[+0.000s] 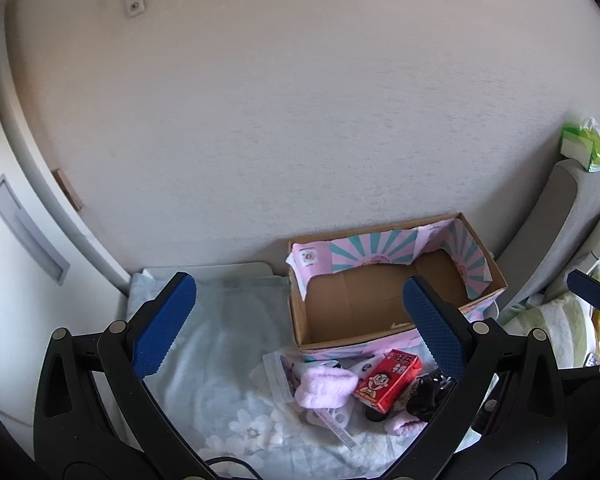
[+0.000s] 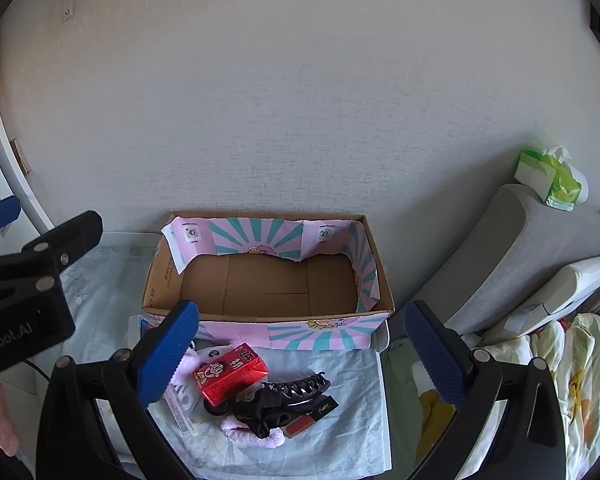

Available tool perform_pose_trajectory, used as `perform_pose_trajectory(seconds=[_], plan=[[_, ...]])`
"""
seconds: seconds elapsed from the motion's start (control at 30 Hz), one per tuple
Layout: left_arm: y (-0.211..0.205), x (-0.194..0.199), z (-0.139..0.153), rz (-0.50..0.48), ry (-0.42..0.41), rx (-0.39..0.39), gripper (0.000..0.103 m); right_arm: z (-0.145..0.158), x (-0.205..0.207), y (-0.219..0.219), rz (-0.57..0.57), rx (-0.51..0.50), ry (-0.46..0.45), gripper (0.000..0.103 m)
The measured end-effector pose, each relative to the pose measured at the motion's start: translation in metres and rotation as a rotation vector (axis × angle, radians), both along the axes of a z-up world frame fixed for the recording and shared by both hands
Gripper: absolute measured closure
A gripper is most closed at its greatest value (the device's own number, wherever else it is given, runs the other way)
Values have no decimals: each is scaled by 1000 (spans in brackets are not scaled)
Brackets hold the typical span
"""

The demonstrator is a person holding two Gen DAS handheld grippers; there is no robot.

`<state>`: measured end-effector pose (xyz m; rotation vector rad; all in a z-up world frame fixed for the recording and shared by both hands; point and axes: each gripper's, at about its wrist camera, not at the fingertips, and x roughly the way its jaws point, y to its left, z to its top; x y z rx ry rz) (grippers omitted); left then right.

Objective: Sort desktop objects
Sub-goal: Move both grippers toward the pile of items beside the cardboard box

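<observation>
At the lower middle of both views: a small heap of desk items lies on a pale floral cloth, just in front of an open box.
My left gripper: jaws spread wide, nothing between the blue pads; it hangs above the cloth with the heap under its right-hand finger.
My right gripper: jaws released and wide apart, holding nothing; the heap sits between and below its fingers, toward the left one.
Cardboard box: centre of the right wrist view, right of centre in the left one; bare brown floor inside, pink-and-teal sunburst paper lining its walls and front.
Red drink carton: lies on its side at the front of the box, a cartoon face on it, touching the items around it.
Black hair claw: just right of the carton, teeth pointing up.
Lipstick: black case with a red end, at the lower right of the heap, against the claw.
Pink fuzzy cloth: left of the carton in the left wrist view; another pink piece shows under the black items.
White labelled strip: at the heap's lower left, partly under my right gripper's left finger.
Grey cushion: right side of the frame, leaning against the wall.
Green tissue pack: on top of the cushion, upper right.
Hand: lower left edge of the right wrist view, below my left gripper's black body.
</observation>
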<state>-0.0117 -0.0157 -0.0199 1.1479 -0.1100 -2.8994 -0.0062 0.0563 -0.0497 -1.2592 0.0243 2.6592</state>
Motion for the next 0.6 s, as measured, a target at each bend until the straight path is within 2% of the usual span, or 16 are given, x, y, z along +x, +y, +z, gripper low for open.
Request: perform_pose_trajectory(seconds=[0.17,0.3,0.6], plan=[[-8,-3,-2,29,-8,16,0,-1,-2,-1,-2,3,-38,0],[-16,-4,-4,35,-17,46,0,-1,0,-2,9,13,8,0],[-29,-3,-11,72,-23,62,0,-2,-2,3,22,-6,13,0]])
